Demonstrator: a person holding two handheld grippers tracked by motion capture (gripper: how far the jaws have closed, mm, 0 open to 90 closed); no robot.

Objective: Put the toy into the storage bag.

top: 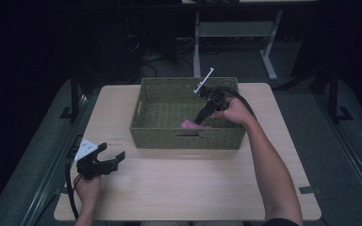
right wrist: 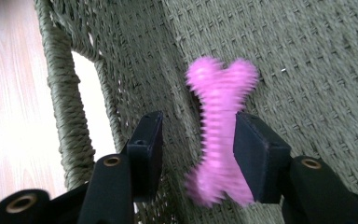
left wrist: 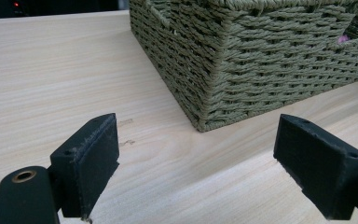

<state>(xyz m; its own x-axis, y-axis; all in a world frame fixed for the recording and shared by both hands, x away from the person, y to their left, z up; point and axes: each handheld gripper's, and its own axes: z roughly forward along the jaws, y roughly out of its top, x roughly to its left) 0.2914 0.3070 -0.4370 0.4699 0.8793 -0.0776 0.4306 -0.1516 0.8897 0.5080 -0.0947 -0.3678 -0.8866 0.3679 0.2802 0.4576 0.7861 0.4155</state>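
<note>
**Pink bone toy in basket, right tongs around it, grip unclear**

Woven green basket (top: 187, 136) sits mid-counter, toward the far edge. Going L to R:

Left tongs (top: 114, 157) rest low near the counter's (top: 179, 188) front-left corner, well apart from the basket. In the left gripper view the jaws stand wide apart w/ nothing between them but bare wood; the basket's near corner (left wrist: 214, 84) is ahead of them, not touching. This hand looks idle, no part in the work for now.

Middle: the pink bone-shaped toy (right wrist: 221, 140), nubby surface, lies inside the basket on its woven floor, close to the front wall w/ the handle slot. From above it's a small pink patch (top: 187, 124) just behind that wall.

Right: the person's right arm reaches over the basket rim, right tongs (top: 199, 120) angled down into it at the toy. In the right gripper view the jaws are partly open & straddle the toy's shaft. One pad (right wrist: 256, 154) looks touching or overlapping the toy's side; the other pad (right wrist: 147, 151) stands clear of it w/ a gap. Toy is blurred, so can't tell if it's moving or being let go vs. picked up.

Progress, as a judgement: toy is in the basket, so either placing is about done & only release/withdrawal is left, or a pick-up is just starting & closing, lifting is all to come. Can't say which. No firm grip either way.
</note>
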